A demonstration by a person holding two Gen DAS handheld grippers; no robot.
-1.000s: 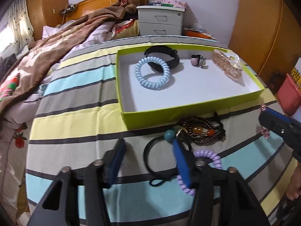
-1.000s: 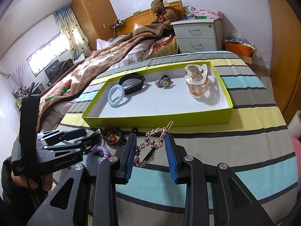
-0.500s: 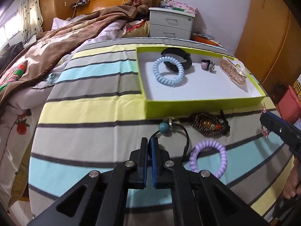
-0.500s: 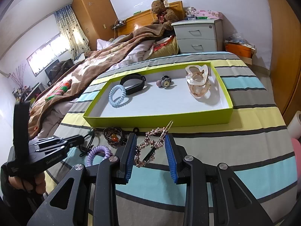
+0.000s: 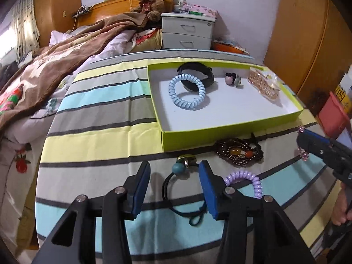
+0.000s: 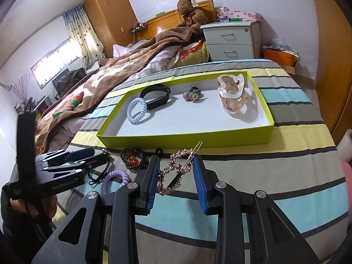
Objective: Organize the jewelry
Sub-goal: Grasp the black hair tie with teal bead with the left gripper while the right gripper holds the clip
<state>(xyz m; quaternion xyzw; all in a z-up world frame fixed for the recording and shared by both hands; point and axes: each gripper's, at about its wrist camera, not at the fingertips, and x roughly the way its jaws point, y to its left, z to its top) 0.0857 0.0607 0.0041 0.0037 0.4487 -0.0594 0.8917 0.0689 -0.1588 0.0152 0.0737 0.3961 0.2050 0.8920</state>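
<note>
**Four pieces boxed, four left on the bed**

On the striped bedspread [image 6: 286, 101] sits a shallow lime-green cardboard tray with a white floor [image 6: 187, 138], and it already carries four things: a pale blue spiral hair tie [image 6: 138, 112], a black wristband [image 6: 156, 95] just behind it and touching it, a small bear-faced hair bobble [image 6: 193, 94], and a translucent amber hair claw [image 6: 232, 96] at the far right end. That half of the job looks done.

Four pieces lie outside, in front of the tray's near wall. A dark beaded bracelet with orange stones [image 5: 239, 153] lies close to the wall. A lilac spiral hair tie [image 5: 245, 179] lies nearer the camera, partly hidden behind one finger in the left view. A black elastic hair tie with a teal bead [image 5: 180, 189] lies between the spread fingers of the left gripper [image 5: 175, 189], which are released and grasp nothing. A rose-gold beaded hair clip [image 6: 179, 169] lies between the fingers of the right gripper [image 6: 176, 184], also apart; whether the pads touch the clip cannot be told, though a gap shows on each side.

By this count the sorting is about halfway. Both grippers appear poised for a pick, so closing, lifting and placing into the bare front part of the tray floor is what remains, then the bracelet and lilac tie.
</note>
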